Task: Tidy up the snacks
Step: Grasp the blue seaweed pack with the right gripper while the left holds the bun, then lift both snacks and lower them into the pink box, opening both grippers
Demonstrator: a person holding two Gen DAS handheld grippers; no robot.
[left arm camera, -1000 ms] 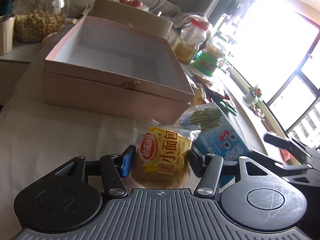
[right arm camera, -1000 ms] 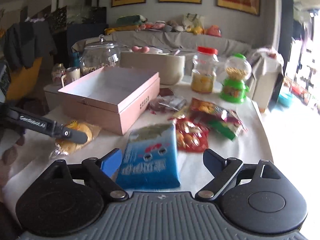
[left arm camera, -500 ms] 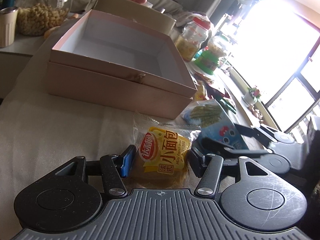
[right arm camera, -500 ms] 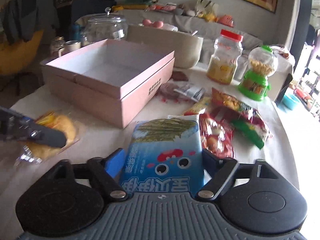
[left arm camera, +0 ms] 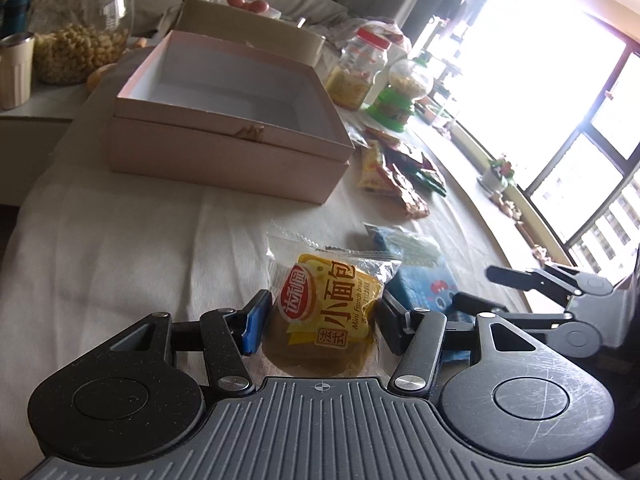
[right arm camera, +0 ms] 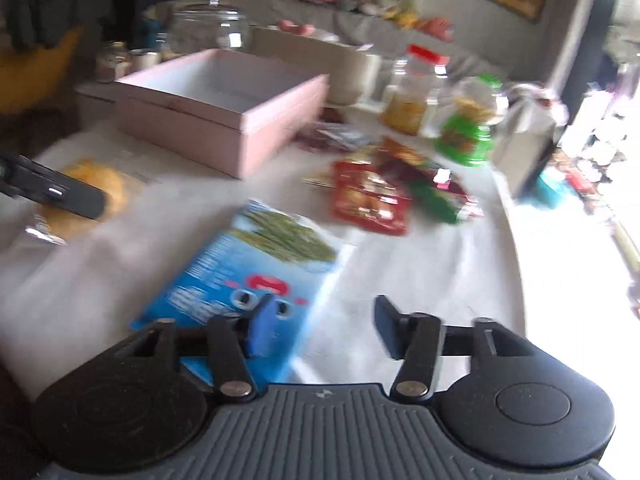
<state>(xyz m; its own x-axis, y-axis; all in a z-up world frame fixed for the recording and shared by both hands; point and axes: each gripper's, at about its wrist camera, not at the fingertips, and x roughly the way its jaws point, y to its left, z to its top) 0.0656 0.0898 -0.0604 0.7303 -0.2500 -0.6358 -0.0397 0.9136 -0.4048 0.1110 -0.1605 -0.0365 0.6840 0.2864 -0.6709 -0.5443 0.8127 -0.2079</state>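
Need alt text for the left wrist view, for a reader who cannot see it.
The left gripper holds a yellow mini French bread packet between its fingers over a white tablecloth. Ahead sits an open, empty pink box; to the right lie a blue snack pack, more snack bags, and the right gripper.

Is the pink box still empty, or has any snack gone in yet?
Empty as far as it shows. The pink box stands open, with bare white floor and walls in both views; only the strip behind its near wall is hidden.

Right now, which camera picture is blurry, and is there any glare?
Right wrist view: motion-smeared throughout, the blue snack pack and pink box soft. Left wrist view: sharp on the bread packet, but the window is blown out white.
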